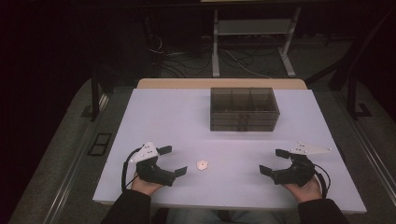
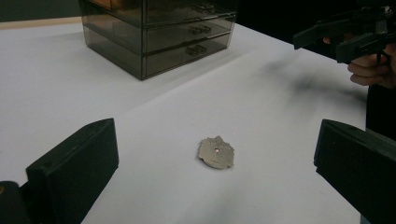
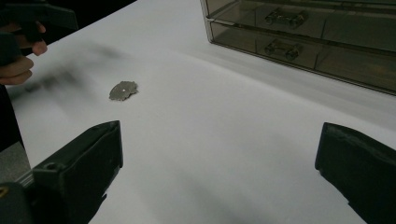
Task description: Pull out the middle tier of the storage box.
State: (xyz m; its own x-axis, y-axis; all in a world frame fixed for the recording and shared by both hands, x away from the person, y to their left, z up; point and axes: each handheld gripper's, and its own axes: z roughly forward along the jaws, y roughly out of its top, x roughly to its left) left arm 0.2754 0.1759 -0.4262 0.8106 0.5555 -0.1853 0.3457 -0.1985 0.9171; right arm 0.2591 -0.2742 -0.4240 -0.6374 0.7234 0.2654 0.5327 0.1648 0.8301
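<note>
One white table [image 1: 154, 112] stands among dark floor cables [image 1: 233, 58].

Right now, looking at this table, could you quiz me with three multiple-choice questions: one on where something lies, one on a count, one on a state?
1. Where does the small flat metal piece lie?
A. inside the drawer box
B. on the white table, nearer the left gripper
C. held between jaws

2. How many handheld grippers are there?
A. one
B. two
C. three

3. How do the left gripper jaws stand?
A. wide open
B. clamped shut
C. gripping the piece

Answers: B, it rests bare on the table; B, one per hand, the right gripper opposite; A, a wide gap shows.
</note>
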